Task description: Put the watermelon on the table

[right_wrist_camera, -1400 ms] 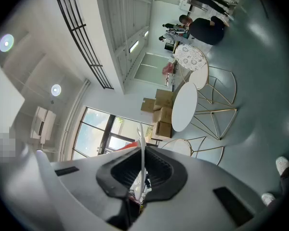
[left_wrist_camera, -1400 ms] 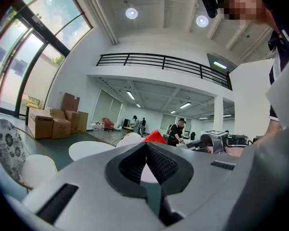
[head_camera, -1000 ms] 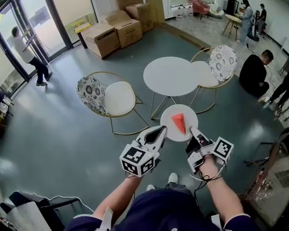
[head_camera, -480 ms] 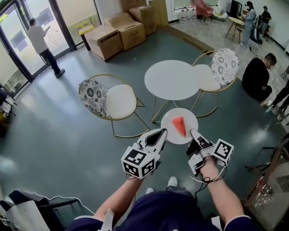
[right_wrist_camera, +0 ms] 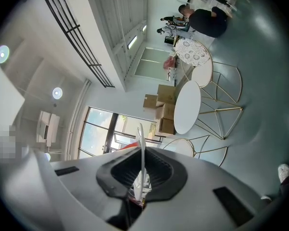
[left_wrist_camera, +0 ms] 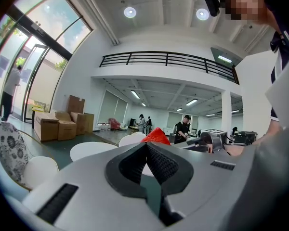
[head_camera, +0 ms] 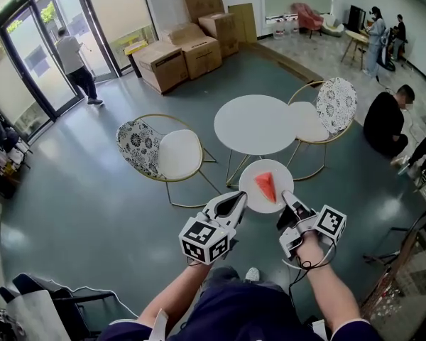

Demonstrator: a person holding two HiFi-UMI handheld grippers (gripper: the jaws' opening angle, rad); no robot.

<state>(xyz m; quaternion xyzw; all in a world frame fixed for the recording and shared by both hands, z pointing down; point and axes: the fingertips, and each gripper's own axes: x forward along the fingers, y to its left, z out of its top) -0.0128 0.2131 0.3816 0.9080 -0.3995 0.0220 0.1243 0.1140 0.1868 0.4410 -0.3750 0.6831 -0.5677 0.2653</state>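
Note:
A red watermelon wedge [head_camera: 267,185] lies on a white plate [head_camera: 255,170] held in the air over the floor, just in front of the round white table [head_camera: 254,124]. My left gripper [head_camera: 237,202] is shut on the plate's left rim and my right gripper [head_camera: 287,197] on its near right rim. In the left gripper view the watermelon [left_wrist_camera: 156,134] peeks over the shut left gripper [left_wrist_camera: 146,149], with the table [left_wrist_camera: 89,150] beyond. The right gripper view has the plate [right_wrist_camera: 140,134] edge-on between the jaws of the right gripper [right_wrist_camera: 142,154], and the table [right_wrist_camera: 187,107] beyond.
Two gold-framed chairs flank the table, one on the left [head_camera: 167,153] and one on the right [head_camera: 319,109]. Cardboard boxes [head_camera: 181,52] are stacked at the back. A person [head_camera: 77,61] stands by the glass doors; people [head_camera: 387,123] are at the right. A metal rack [head_camera: 412,275] stands near right.
Both grippers keep their hold on the plate. The table and chairs have drawn slightly nearer in the head view. The person at the doors has walked right.

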